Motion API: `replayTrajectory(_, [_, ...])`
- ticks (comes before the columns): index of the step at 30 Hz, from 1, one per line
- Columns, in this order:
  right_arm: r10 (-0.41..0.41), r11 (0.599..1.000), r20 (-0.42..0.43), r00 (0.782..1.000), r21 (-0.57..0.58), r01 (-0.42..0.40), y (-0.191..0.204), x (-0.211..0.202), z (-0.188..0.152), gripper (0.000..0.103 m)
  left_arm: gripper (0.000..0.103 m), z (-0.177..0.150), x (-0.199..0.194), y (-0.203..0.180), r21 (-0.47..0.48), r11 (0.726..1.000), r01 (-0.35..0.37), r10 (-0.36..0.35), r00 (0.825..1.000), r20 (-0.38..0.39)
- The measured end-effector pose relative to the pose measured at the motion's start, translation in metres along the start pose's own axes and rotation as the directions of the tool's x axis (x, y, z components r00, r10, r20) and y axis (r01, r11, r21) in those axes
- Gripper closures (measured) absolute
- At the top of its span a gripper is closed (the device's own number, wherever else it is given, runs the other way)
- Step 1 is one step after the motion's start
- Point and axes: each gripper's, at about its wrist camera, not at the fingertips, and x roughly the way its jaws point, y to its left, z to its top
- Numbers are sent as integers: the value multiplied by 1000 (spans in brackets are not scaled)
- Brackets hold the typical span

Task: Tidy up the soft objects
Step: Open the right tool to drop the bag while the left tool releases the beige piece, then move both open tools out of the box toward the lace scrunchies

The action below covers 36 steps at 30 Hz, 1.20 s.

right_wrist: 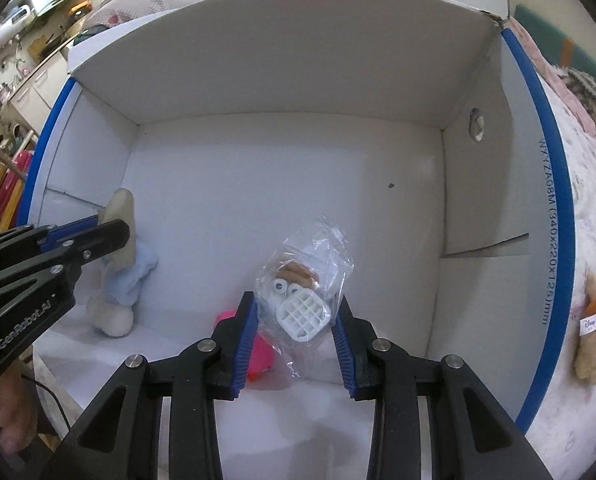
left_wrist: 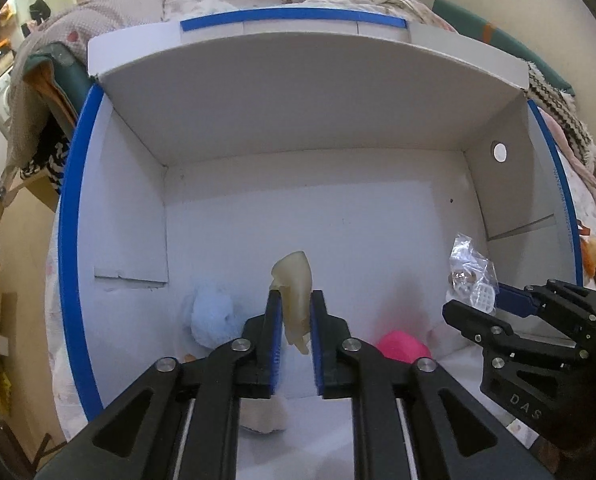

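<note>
Left wrist view: left tool [left_wrist: 294,316] is clamped narrow on the beige ear of a plush toy [left_wrist: 294,292], held low inside the white box [left_wrist: 258,100]; its pale blue body [left_wrist: 212,320] sits beside it, a pink soft item [left_wrist: 403,346] to the right. Release should be made only once the toy rests on the box floor.

Right wrist view: right tool [right_wrist: 294,320] is closed on a bagged toy [right_wrist: 303,292], over the box's near middle. Bag film is slippery; a low, gentle drop clear of the plush is advised. An orange plush [right_wrist: 595,332] lies outside on the bed.
</note>
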Motion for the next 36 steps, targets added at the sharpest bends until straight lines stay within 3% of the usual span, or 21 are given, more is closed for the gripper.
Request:
replayTrajectory(2, [1,1000,-6,1000,10,-1,-1,2,2,65,86,0,-1,0,2,1000,-3,2,1000,5])
replayTrajectory(5, [18,1000,12,1000,21,-19,-2,-2,3,55,82,-2,-3,3,14,1000,-18,18,1000,4])
replayTrajectory(7, [38,999,33,999,35,-40,-4,-7,5,37,73,-1,-4,6,6,1000,-20,20,1000,9])
replayTrajectory(9, [52,997,54,997,53,-55,-7,-10,5,28,65,-2,-9,4,3,1000,-19,19,1000,16])
replayTrajectory(12, [90,993,73,993,65,-95,-8,-15,8,26,47,-3,-16,6,6,1000,-6,6,1000,25])
replayTrajectory(14, [96,993,88,991,63,-102,-6,-20,10,18,44,-4,-21,6,8,1000,-3,3,999,32])
replayTrajectory(16, [101,992,101,990,63,-108,-4,-24,9,0,43,-5,-27,7,9,1000,-6,5,999,49])
replayTrajectory(19, [130,989,89,987,62,-136,-3,-23,6,0,43,-5,-32,8,8,1000,-12,12,998,64])
replayTrajectory(23, [105,992,99,990,56,-111,1,-24,5,0,43,-5,-37,11,-7,1000,-8,9,997,75])
replayTrajectory(36, [102,987,201,974,99,-124,0,-69,-19,0,43,-20,-79,13,4,1000,-27,26,995,99])
